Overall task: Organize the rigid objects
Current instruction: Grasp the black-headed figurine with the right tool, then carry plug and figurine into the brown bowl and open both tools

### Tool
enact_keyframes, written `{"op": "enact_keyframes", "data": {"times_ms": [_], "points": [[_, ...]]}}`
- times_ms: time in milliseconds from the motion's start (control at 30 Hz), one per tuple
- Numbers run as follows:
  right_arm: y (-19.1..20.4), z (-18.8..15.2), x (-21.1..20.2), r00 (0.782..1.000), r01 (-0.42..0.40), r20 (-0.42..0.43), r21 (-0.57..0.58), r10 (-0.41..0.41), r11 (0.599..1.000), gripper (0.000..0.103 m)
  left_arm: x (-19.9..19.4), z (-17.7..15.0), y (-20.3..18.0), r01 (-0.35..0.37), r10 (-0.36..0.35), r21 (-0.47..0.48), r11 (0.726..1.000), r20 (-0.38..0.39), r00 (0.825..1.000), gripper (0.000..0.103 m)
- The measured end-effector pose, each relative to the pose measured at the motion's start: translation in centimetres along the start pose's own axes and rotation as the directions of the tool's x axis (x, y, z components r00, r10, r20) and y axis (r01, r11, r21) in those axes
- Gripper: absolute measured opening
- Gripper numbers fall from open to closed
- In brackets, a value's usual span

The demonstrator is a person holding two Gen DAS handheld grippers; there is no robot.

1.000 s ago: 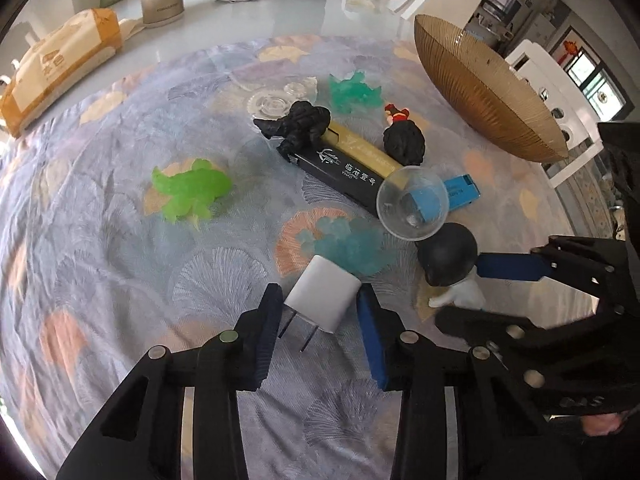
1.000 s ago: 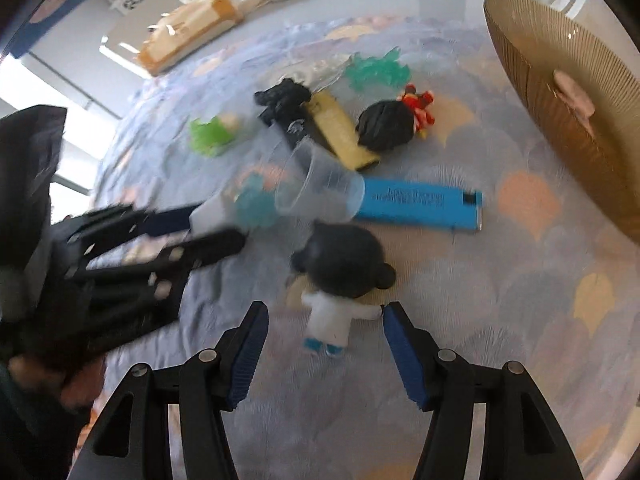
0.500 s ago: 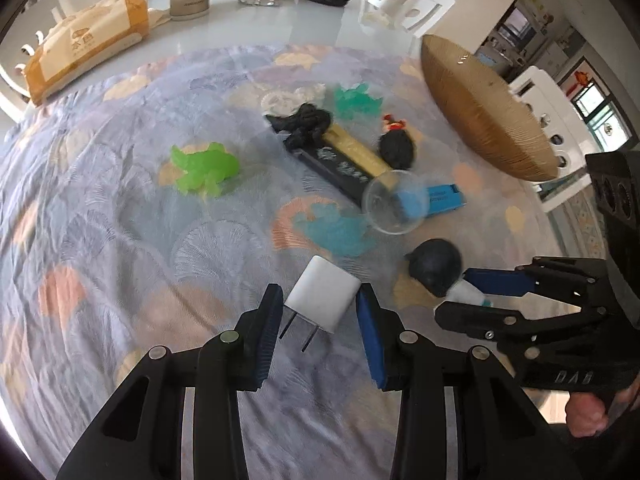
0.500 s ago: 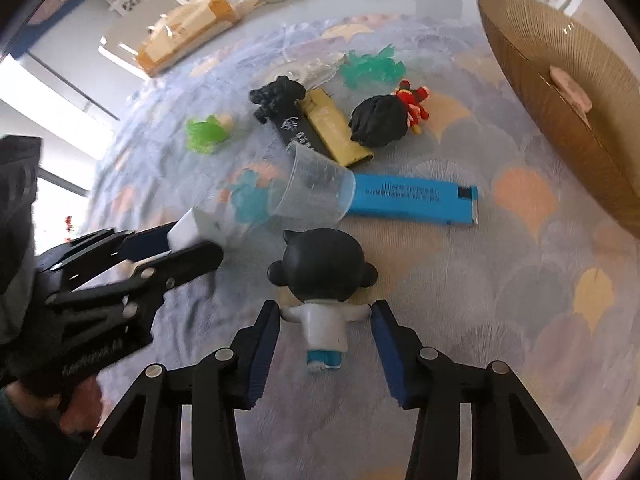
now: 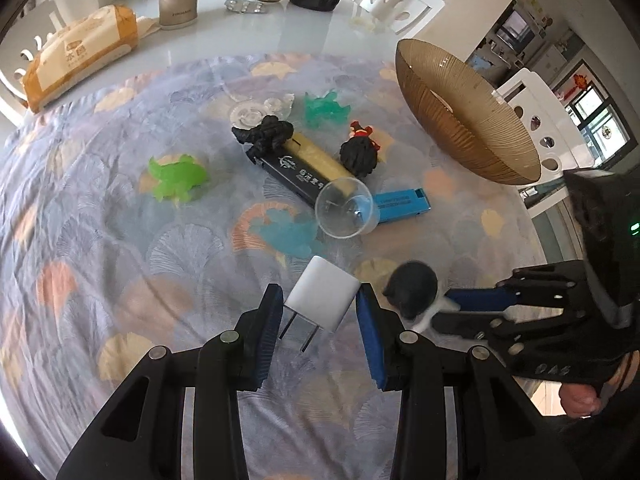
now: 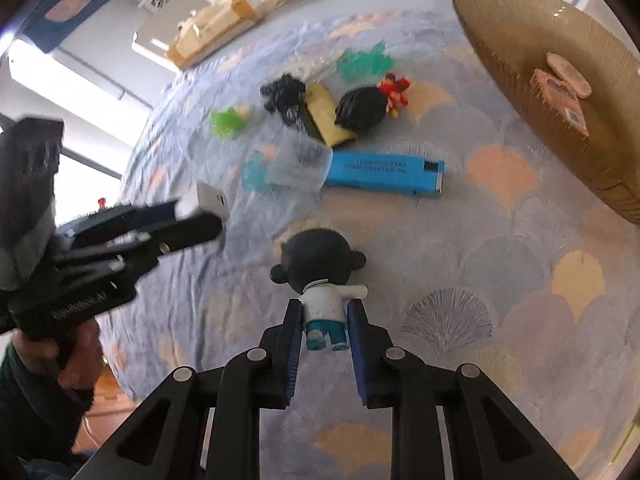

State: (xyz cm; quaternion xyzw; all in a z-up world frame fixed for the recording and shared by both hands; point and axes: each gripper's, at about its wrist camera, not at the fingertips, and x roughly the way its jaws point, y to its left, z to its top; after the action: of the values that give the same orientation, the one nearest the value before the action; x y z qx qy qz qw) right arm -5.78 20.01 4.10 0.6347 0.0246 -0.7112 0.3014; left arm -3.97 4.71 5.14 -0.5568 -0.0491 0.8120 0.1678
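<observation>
The left gripper [image 5: 318, 316] squeezes the white plug [image 5: 322, 303]. The right gripper [image 6: 324, 330] squeezes the toy boy [image 6: 320, 280]. Both are up off the cloth [image 5: 100, 240], likely going to the bowl [image 6: 520, 48].

Two grippers: left gripper [image 5: 318, 314] and right gripper [image 6: 325, 330]. One white charger [image 5: 322, 298], one clear cup [image 5: 345, 209], one woven bowl [image 5: 460, 116]. Three long boxes: black box [image 5: 294, 174], yellow box [image 5: 316, 157], blue box [image 5: 402, 202].

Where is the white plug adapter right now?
In the left wrist view, the white plug adapter sits low-centre, gripped between the left tongs, just left of the black-headed figurine held by the right tongs.
</observation>
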Motion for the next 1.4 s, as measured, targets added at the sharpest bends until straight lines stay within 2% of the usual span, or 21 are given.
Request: {"op": "enact_keyframes", "data": {"times_ms": [33,67,167,267,333,367,433,467,567,667,800,933,967,1000,1067,1100,1133,1200,1300,1400], "points": [[0.0,0.0,0.7,1.000,-0.004,-0.029,-0.009,0.004,1.000,0.034,0.0,0.0,-0.1,-0.001,0.001,-0.002,1.000,0.001,1.000,0.035],[-0.1,0.0,1.0,0.999,-0.008,-0.042,-0.013,0.008,1.000,0.049,0.0,0.0,-0.2,-0.002,0.002,-0.006,1.000,0.002,1.000,0.035],[0.6,0.3,1.6,0.999,-0.003,-0.034,-0.047,0.001,0.999,0.063,-0.1,-0.3,-0.4,-0.008,0.008,-0.020,1.000,0.007,1.000,0.035],[2.1,1.0,2.3,0.996,0.090,-0.003,-0.111,-0.091,0.990,0.063,-0.3,-0.7,-0.4,-0.016,0.017,-0.036,0.999,0.014,1.000,0.035],[3.2,1.2,2.7,0.985,0.175,0.030,-0.154,-0.173,0.972,0.062,-0.5,-0.8,-0.5,-0.024,0.024,-0.045,0.999,0.020,0.999,0.035],[3.5,1.1,2.7,0.980,0.200,0.045,-0.171,-0.195,0.965,0.052,-0.7,-0.9,-0.6,-0.028,0.030,-0.050,0.998,0.025,0.999,0.035],[3.9,0.7,2.5,0.969,0.247,0.072,-0.206,-0.237,0.947,0.050,-1.1,-1.0,-0.8,-0.035,0.037,-0.059,0.998,0.036,0.999,0.035],[3.7,0.6,2.3,0.970,0.241,0.074,-0.210,-0.230,0.948,0.050,-1.5,-1.0,-1.0,-0.040,0.043,-0.064,0.997,0.048,0.998,0.035],[2.2,0.5,0.0,0.987,0.145,0.094,-0.168,-0.130,0.975,0.050,-2.5,-0.5,-1.6,-0.027,0.033,-0.072,0.997,0.079,0.996,0.035],[0.8,0.9,-4.5,0.979,0.108,0.188,-0.136,-0.081,0.985,0.050,-3.8,1.1,-3.1,-0.023,0.029,-0.044,0.999,0.129,0.991,0.035],[-2.1,2.0,-11.7,0.935,0.131,0.337,-0.041,-0.110,0.991,0.050,-6.0,4.6,-6.5,-0.021,0.013,0.032,0.999,0.227,0.974,0.035],[-5.9,3.4,-18.1,0.859,0.207,0.459,0.091,-0.226,0.974,0.050,-7.2,8.8,-10.5,-0.013,-0.020,0.106,0.994,0.303,0.953,0.035],[-6.6,3.9,-18.8,0.851,0.209,0.467,0.119,-0.241,0.971,0.050,-7.4,10.3,-11.9,0.000,-0.045,0.135,0.991,0.328,0.943,0.035],[-7.9,4.4,-19.7,0.853,0.183,0.466,0.157,-0.236,0.970,0.050,-7.4,11.3,-13.0,0.010,-0.061,0.148,0.989,0.341,0.938,0.035],[-11.0,4.8,-21.6,0.870,0.071,0.459,0.245,-0.180,0.967,0.050,-7.0,13.0,-14.8,0.028,-0.085,0.163,0.986,0.361,0.929,0.035],[-12.0,4.7,-22.3,0.865,0.058,0.467,0.267,-0.182,0.962,0.050,-6.5,13.6,-15.7,0.034,-0.093,0.164,0.986,0.367,0.926,0.035],[-12.7,4.9,-22.8,0.851,0.082,0.478,0.287,-0.217,0.954,0.050,-5.4,14.5,-17.0,0.034,-0.088,0.152,0.988,0.363,0.928,0.035],[-13.2,5.0,-23.3,0.837,0.138,0.473,0.302,-0.274,0.943,0.050,-3.5,15.2,-18.4,0.025,-0.067,0.123,0.992,0.342,0.937,0.035],[-14.6,5.2,-22.6,0.855,0.132,0.442,0.320,-0.271,0.938,0.050,1.0,14.7,-19.2,0.038,-0.057,0.074,0.997,0.278,0.959,0.035],[-15.4,5.1,-21.4,0.862,0.179,0.405,0.320,-0.305,0.930,0.050,3.6,13.6,-17.9,0.043,-0.048,0.027,0.999,0.219,0.975,0.035]]}}
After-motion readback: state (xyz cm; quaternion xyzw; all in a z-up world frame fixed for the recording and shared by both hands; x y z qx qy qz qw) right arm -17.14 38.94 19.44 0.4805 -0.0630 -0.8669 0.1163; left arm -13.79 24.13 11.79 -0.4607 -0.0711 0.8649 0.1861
